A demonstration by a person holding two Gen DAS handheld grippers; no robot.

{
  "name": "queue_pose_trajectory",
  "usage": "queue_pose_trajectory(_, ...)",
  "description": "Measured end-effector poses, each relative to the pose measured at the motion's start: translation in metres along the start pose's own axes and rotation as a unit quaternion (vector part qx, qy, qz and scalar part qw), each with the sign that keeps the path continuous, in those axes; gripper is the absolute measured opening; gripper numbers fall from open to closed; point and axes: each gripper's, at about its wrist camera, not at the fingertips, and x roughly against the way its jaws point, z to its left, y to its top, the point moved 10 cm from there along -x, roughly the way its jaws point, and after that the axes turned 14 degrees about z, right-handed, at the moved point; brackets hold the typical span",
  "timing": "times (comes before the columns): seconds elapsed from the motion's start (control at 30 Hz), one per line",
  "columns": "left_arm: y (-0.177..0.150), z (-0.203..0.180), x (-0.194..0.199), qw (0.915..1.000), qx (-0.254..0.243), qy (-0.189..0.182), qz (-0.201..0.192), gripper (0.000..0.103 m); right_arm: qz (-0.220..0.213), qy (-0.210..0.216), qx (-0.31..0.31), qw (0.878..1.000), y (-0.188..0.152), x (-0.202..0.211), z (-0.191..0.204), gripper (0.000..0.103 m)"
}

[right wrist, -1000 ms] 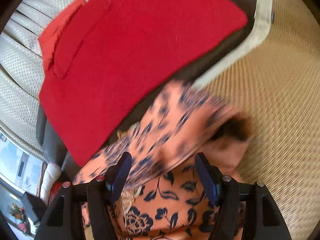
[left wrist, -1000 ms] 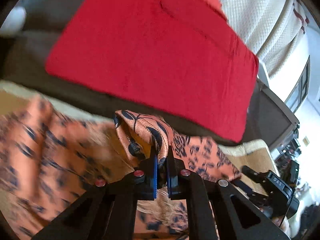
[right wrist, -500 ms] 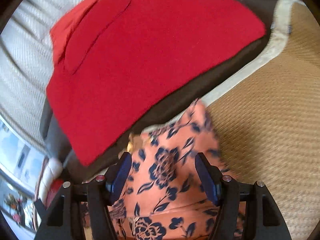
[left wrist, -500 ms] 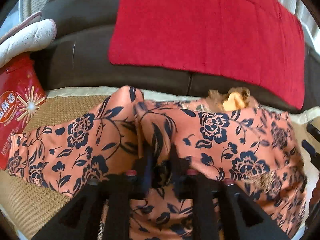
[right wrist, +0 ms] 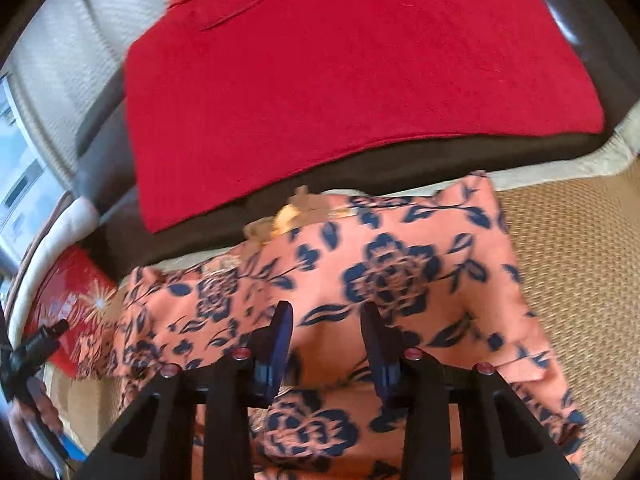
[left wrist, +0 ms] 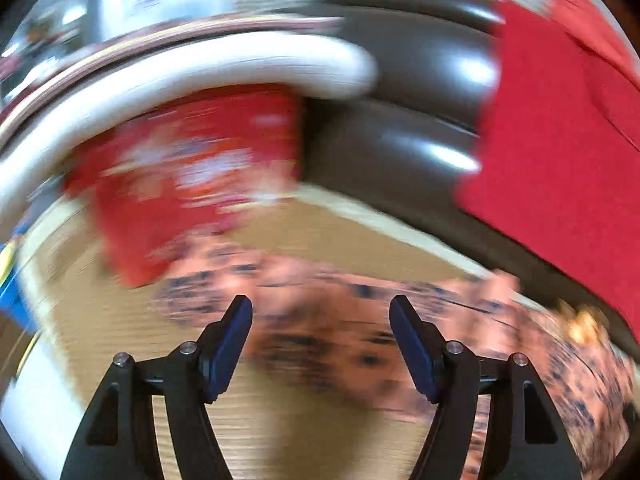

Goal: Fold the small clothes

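An orange garment with a dark blue flower print (right wrist: 400, 272) lies spread on a woven tan mat (right wrist: 576, 256). In the blurred left wrist view the garment (left wrist: 340, 320) lies ahead and to the right. My left gripper (left wrist: 320, 340) is open wide and empty, at the garment's left end. My right gripper (right wrist: 326, 336) is open, its fingers (right wrist: 280, 332) low over the middle of the garment with a fold of cloth between them, not clamped. The left gripper shows at the left edge of the right wrist view (right wrist: 32, 352).
A red cloth (right wrist: 352, 72) lies over a dark sofa (left wrist: 400, 128) beyond the mat. A red printed bag (right wrist: 68, 292) and a white cushion (left wrist: 200, 72) stand at the left end. A cream knitted blanket (right wrist: 60, 48) covers the sofa back.
My left gripper has let go of the garment, opened wide and swung left. The garment now lies flat on the mat. My right gripper's jaws have narrowed over the cloth.
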Motion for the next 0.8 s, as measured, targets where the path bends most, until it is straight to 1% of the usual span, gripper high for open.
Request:
queue_pose_trajectory(0.03, 0.000, 0.029, -0.004, 0.9990, 0.038, 0.021, 0.008, 0.072, 0.001, 0.000, 0.009, 1.000, -0.003, 0.000, 0.005, 0.038)
queue_pose_trajectory(0.1, -0.003, 0.069, -0.014, 0.9957, 0.080, 0.038, 0.026, 0.072, 0.016, -0.008, 0.028, 0.999, -0.013, -0.011, 0.017, 0.038)
queue_pose_trajectory(0.13, -0.008, 0.089, -0.022, 0.9922, 0.109, 0.042, 0.043, 0.072, 0.026, -0.013, 0.033, 0.999, -0.017, -0.017, 0.019, 0.038)
queue_pose_trajectory(0.17, -0.011, 0.100, -0.027, 0.9897, 0.127, 0.038, 0.054, 0.072, 0.036, -0.017, 0.035, 0.999, -0.019, -0.022, 0.021, 0.038)
queue_pose_trajectory(0.2, -0.013, 0.108, -0.032, 0.9876, 0.141, 0.029, 0.062, 0.066, 0.052, -0.022, 0.038, 0.998, -0.025, -0.030, 0.021, 0.038)
queue_pose_trajectory(0.23, -0.015, 0.115, -0.039, 0.9853, 0.154, 0.013, 0.073, 0.061, 0.065, -0.030, 0.039, 0.997, -0.030, -0.038, 0.021, 0.037)
queue_pose_trajectory(0.27, -0.017, 0.117, -0.042, 0.9844, 0.157, 0.003, 0.079, 0.050, 0.064, -0.032, 0.039, 0.997, -0.032, -0.041, 0.020, 0.037)
queue_pose_trajectory(0.3, -0.020, 0.111, -0.044, 0.9844, 0.156, -0.007, 0.082, 0.045, 0.062, -0.032, 0.039, 0.997, -0.032, -0.042, 0.020, 0.038)
queue_pose_trajectory(0.37, -0.022, 0.103, -0.053, 0.9844, 0.146, -0.023, 0.095, 0.045, 0.065, -0.023, 0.034, 0.997, -0.031, -0.043, 0.019, 0.038)
queue_pose_trajectory(0.43, -0.020, 0.102, -0.057, 0.9840, 0.148, -0.026, 0.096, 0.045, 0.069, -0.013, 0.020, 0.997, -0.032, -0.044, 0.015, 0.038)
queue_pose_trajectory(0.47, -0.018, 0.102, -0.057, 0.9842, 0.149, -0.021, 0.093, 0.045, 0.071, -0.006, 0.014, 0.997, -0.032, -0.045, 0.014, 0.038)
queue_pose_trajectory(0.5, -0.016, 0.104, -0.060, 0.9840, 0.151, -0.016, 0.094, 0.051, 0.071, -0.004, 0.013, 0.997, -0.032, -0.043, 0.011, 0.038)
queue_pose_trajectory(0.53, -0.015, 0.107, -0.063, 0.9831, 0.156, -0.012, 0.095, 0.059, 0.072, -0.003, 0.013, 0.997, -0.032, -0.044, 0.012, 0.038)
queue_pose_trajectory(0.57, -0.013, 0.110, -0.067, 0.9824, 0.161, -0.010, 0.093, 0.064, 0.073, -0.005, 0.015, 0.997, -0.032, -0.045, 0.012, 0.038)
queue_pose_trajectory(0.6, -0.012, 0.114, -0.070, 0.9815, 0.168, -0.006, 0.092, 0.072, 0.074, -0.007, 0.018, 0.997, -0.032, -0.046, 0.013, 0.038)
queue_pose_trajectory(0.63, -0.012, 0.116, -0.075, 0.9806, 0.171, -0.005, 0.095, 0.075, 0.074, -0.010, 0.019, 0.997, -0.032, -0.045, 0.015, 0.038)
queue_pose_trajectory(0.67, -0.012, 0.117, -0.079, 0.9797, 0.174, -0.013, 0.099, 0.076, 0.074, -0.012, 0.022, 0.997, -0.032, -0.043, 0.017, 0.038)
queue_pose_trajectory(0.7, -0.011, 0.115, -0.088, 0.9778, 0.176, -0.034, 0.108, 0.076, 0.074, -0.014, 0.024, 0.997, -0.032, -0.043, 0.018, 0.038)
queue_pose_trajectory(0.73, -0.011, 0.113, -0.093, 0.9762, 0.178, -0.047, 0.114, 0.075, 0.074, -0.016, 0.025, 0.997, -0.032, -0.044, 0.019, 0.038)
queue_pose_trajectory(0.77, -0.010, 0.112, -0.097, 0.9763, 0.178, -0.049, 0.113, 0.075, 0.073, -0.017, 0.026, 0.997, -0.032, -0.044, 0.019, 0.038)
queue_pose_trajectory(0.8, -0.007, 0.112, -0.096, 0.9795, 0.172, -0.040, 0.098, 0.075, 0.073, -0.017, 0.026, 0.997, -0.032, -0.044, 0.019, 0.038)
